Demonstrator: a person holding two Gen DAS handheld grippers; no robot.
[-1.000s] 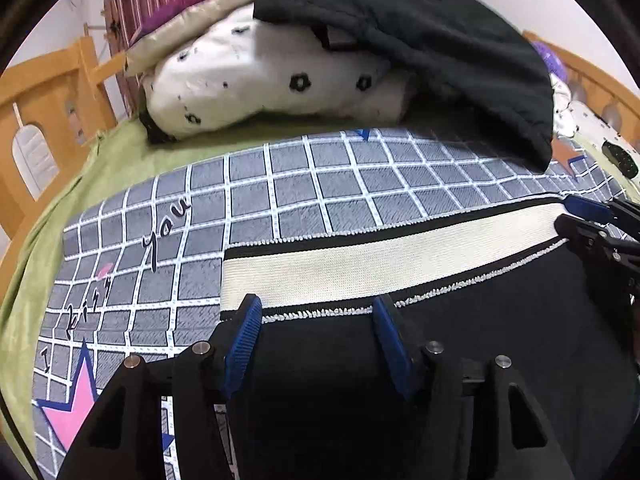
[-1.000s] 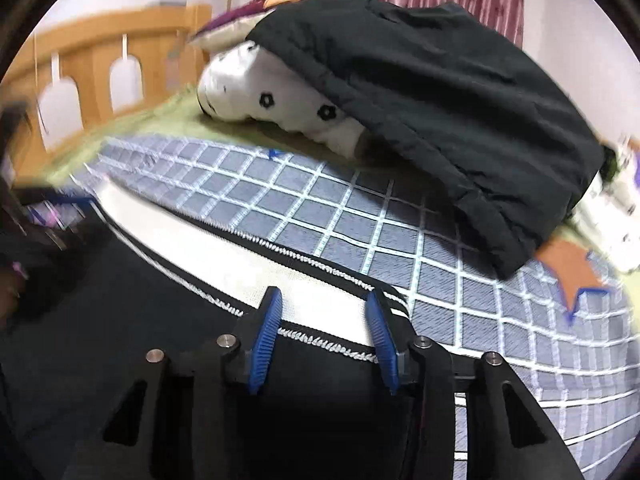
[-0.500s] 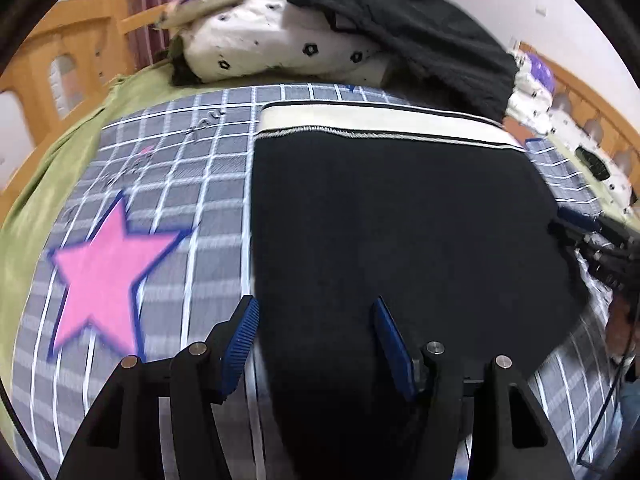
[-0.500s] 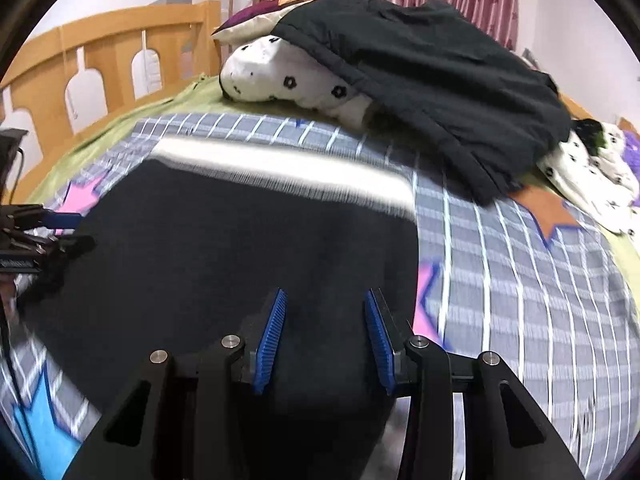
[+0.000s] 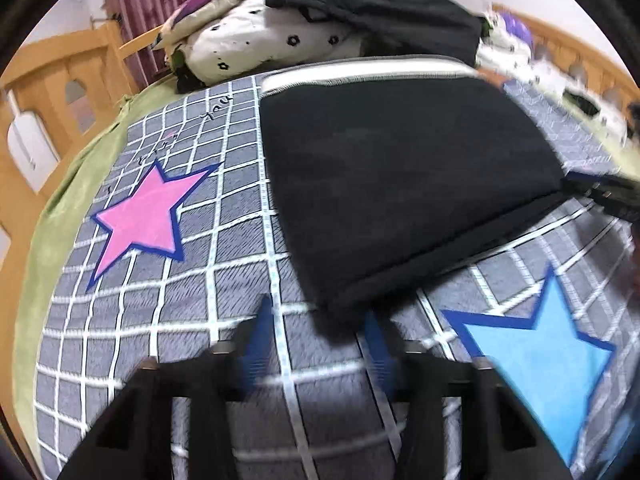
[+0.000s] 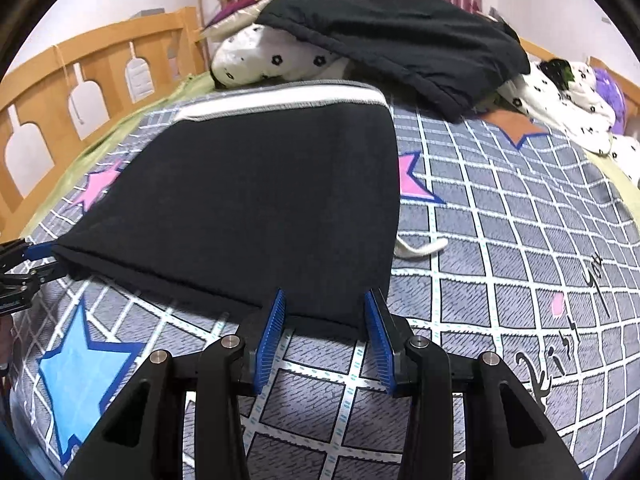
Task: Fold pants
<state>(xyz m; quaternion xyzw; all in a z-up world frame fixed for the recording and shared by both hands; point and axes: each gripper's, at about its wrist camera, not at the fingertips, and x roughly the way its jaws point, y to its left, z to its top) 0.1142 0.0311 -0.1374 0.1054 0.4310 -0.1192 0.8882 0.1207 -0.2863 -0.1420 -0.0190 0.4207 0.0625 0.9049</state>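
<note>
One pair of black pants (image 6: 260, 200) lies flat on the checked blanket (image 6: 500, 240) of the bed. Its long axis runs straight away from both jaws: the white waistband (image 6: 280, 98) is at the far end and the doubled near edge lies crosswise just in front of the tips. Two grippers face that near edge, one at each corner. The right gripper (image 6: 326, 336) has its jaws apart, with the near right corner of the cloth reaching in between the tips but not pinched. The left gripper (image 5: 318, 344) is at the near left corner. Its jaws have just been closing, yet its own blurred view shows the pads apart, the corner just between the tips and not pressed. Neither hand is nearer, since each is already at its own corner. The next fold likely carries this near edge forward toward the waistband, so both jaws need to clamp the cloth before lifting. One white cord (image 6: 420, 249) pokes out from under the right side of the pants and could trail loose. One other dark garment (image 6: 392, 28) is draped over bedding beyond the waistband, well apart from the jaws.
</note>
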